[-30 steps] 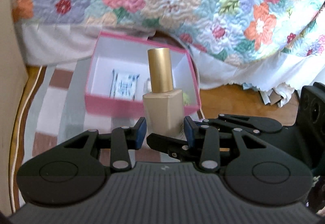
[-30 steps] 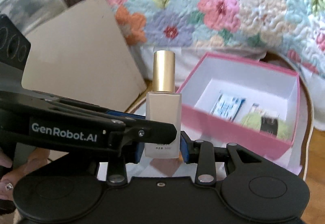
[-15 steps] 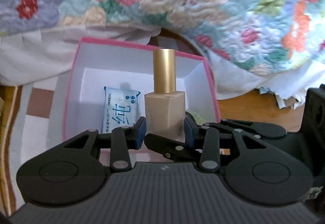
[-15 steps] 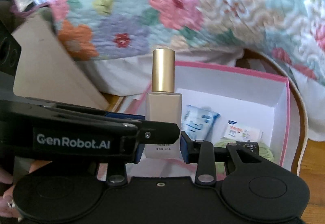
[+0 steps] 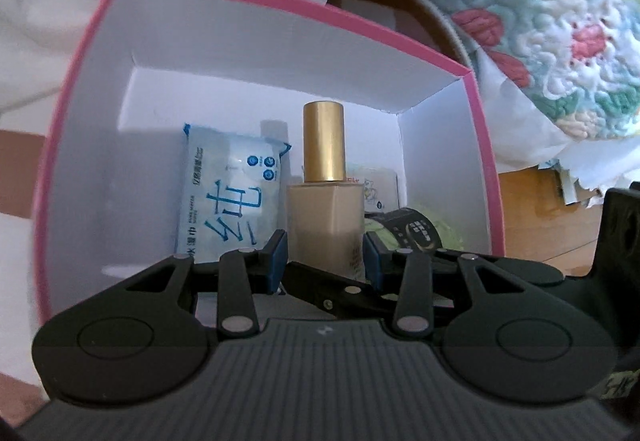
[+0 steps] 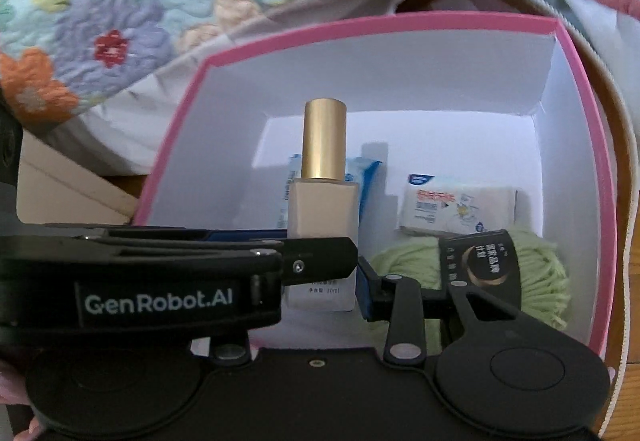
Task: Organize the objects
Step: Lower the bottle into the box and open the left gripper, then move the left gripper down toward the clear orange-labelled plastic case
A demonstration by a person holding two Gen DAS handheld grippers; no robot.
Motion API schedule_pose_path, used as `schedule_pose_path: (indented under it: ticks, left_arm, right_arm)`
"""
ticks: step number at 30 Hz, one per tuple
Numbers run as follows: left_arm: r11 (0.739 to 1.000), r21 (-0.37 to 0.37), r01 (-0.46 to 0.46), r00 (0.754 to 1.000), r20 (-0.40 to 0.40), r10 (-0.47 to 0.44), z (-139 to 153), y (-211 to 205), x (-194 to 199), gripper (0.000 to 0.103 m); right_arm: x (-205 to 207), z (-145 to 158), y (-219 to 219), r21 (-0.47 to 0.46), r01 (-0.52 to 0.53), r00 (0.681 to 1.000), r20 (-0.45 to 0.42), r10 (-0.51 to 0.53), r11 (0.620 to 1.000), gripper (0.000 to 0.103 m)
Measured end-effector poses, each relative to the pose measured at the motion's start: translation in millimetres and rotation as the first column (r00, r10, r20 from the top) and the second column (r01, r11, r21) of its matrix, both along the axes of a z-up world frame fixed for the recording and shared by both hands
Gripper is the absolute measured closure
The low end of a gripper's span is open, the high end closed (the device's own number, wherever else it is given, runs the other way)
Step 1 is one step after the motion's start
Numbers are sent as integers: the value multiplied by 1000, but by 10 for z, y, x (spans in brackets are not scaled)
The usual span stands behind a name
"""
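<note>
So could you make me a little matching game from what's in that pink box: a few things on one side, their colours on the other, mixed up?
Things:
1. bottle cap
2. ball of yarn
3. tissue packet
4. box rim

Colours:
A. light green
B. pink
C. gold
D. pale blue and white

Pairs: 1-C, 2-A, 3-D, 4-B
</note>
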State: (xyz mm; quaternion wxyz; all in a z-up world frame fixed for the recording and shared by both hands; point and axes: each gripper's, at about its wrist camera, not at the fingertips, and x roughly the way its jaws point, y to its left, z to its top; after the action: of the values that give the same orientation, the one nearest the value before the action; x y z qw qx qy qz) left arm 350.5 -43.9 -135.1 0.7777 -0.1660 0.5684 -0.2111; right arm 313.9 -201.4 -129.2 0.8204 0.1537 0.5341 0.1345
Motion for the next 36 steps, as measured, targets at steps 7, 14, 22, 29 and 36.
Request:
schedule_pose_path:
  ticks: [7,14,22,29,36]
  left_arm:
    - [999,-30,-30,997,-73,27,-225,79,95,65]
    - [995,-61,-77,994,-88,71,-310,60,93,65]
    - [995,-44,-95,995,-34,93,-142,224,-31,68]
    - [995,33,-96,995,6,96,171,338,-245,64]
    - [983,167,-75,992,110,57,671,349,-691,52]
  right_arm:
    - [137,-182,-18,68,-19,994,-104,26,998,53]
    - [121,-207,97,-1,-63,993,-98,62,998,54]
    - [7,48,44,-51,-76,997,-10,75,996,52]
    - [-340,291,-66,-45,-94,985,138,99,995,52]
    - [-735,683,-11,-109,-120,957,253,145,987,44]
